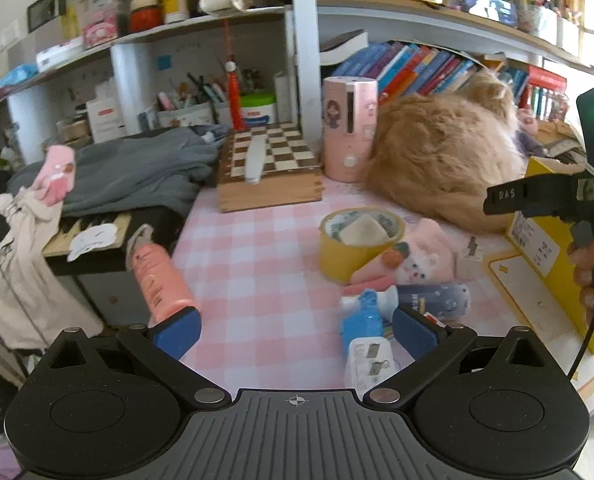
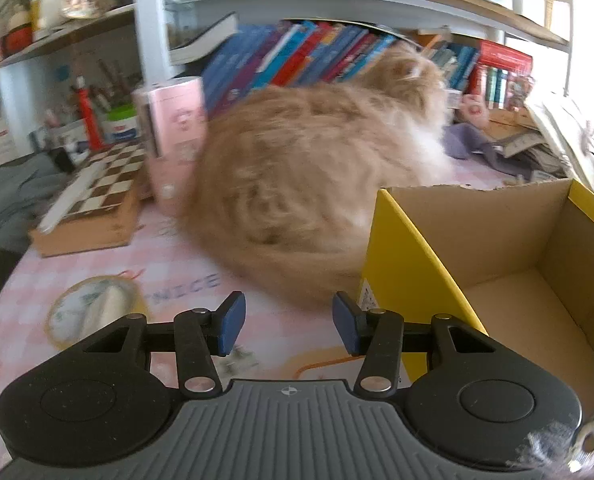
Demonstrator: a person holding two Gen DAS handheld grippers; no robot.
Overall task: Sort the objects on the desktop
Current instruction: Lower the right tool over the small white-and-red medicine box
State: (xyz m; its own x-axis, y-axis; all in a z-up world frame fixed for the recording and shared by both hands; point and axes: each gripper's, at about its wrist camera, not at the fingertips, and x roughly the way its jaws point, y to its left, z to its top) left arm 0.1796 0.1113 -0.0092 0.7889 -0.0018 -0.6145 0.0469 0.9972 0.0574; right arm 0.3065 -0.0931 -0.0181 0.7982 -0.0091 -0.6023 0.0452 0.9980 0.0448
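Desktop objects, tape roll (image 1: 359, 240) and blue bottle (image 1: 361, 322) among them, lay scattered on the pink cloth beside the cat (image 1: 441, 160). Left gripper (image 1: 295, 330) gaped wide, empty; right gripper (image 2: 287, 322) part-open, empty, near the yellow box (image 2: 497, 248). Risk: brushing the cat.

The left claw (image 1: 295, 330) hangs wide open over the pink-checked worktop (image 1: 249, 256), nothing between its blue pads (image 1: 179, 334). Just beside the left pad lies a pink bottle (image 1: 159, 280); by the right pad lie a blue bottle (image 1: 363, 318) and a white plug (image 1: 371, 362). Farther on stands a yellow tape roll (image 1: 357, 242), and behind it a ginger cat (image 1: 445, 160) lies curled. At the right edge, a hand (image 1: 587, 268) grips the other claw's handle beside a yellow box (image 1: 537, 236).
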